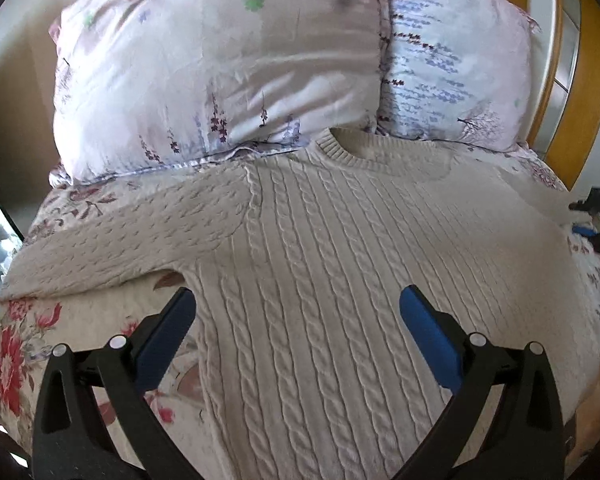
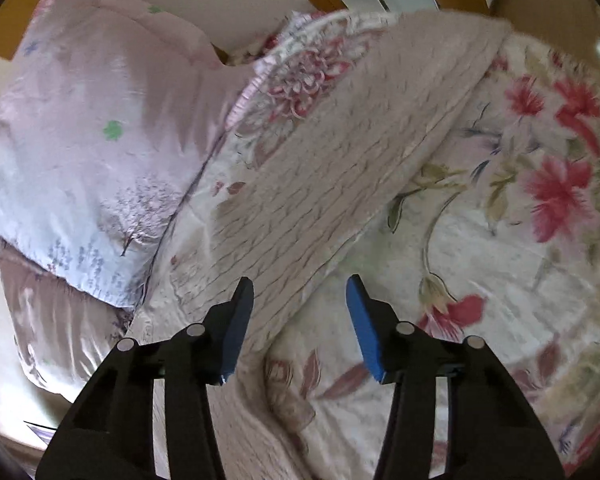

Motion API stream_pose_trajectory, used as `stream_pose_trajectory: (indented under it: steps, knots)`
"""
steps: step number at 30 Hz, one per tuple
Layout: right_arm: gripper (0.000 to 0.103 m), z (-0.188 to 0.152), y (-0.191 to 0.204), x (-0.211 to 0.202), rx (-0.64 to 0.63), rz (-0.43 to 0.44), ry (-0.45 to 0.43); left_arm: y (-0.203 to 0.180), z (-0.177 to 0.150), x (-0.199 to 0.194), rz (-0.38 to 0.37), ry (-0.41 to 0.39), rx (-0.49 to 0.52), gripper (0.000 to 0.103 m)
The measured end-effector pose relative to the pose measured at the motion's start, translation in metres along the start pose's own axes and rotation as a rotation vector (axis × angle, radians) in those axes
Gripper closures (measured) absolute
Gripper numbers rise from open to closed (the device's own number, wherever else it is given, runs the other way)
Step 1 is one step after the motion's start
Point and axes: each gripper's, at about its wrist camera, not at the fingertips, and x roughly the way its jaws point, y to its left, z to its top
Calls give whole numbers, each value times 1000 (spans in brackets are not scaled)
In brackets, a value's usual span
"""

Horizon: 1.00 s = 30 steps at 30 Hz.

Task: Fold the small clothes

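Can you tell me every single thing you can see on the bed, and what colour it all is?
sweater: one, cream cable-knit, spread flat on the bed, neck toward the pillows
sleeve: one, cream, stretched out over the bedsheet
pillows: two, pale lilac with small flowers, side by side at the head of the bed
bedsheet: one, white with red flowers, under everything
headboard: one, orange wood, behind the pillows
left tool: one, black with blue pads, open above the sweater
right tool: one, black with blue pads, open above the sleeve
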Motion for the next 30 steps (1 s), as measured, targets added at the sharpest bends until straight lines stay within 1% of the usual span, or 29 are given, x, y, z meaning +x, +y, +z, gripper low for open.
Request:
stream_pose_trajectory:
  steps: [3,5,8,12,16,19,21,22,23,26,29,30]
  knots:
    - [56,5,2,5,7,15,-27,3,8,13,-30,24,-28,2]
    - [62,11,2,8,14,15,-44,3,13,21,-51,28,-49,2]
    - [68,20,-10,2,51,26,-75,3,20,32,-69,39,-76,2]
    - [71,26,-22,-8,63,-17,-147,-1,26,43,-70,51,-70,2]
    - [77,32,-36,-16,85,-35,-190,-5,29,51,-78,58,-58,2]
    - [78,39,-43,-22,91,-66,-236,-7,31,53,-88,35,-52,2]
    - [81,42,-44,-23,90,-87,-260,-7,33,54,-89,19,-53,2]
    - [86,44,-45,-22,87,-95,-266,-7,34,56,-95,22,-55,2]
    - [90,45,-44,-21,83,-100,-268,-7,35,58,-102,28,-59,2]
    - [92,46,-33,-23,31,-113,-290,-5,39,63,-131,47,-82,2]
    - [92,40,-9,-38,-67,-76,-349,-2,39,65,-163,36,-106,2]
    - [92,37,2,-43,-102,-46,-360,-2,39,65,-173,32,-110,2]
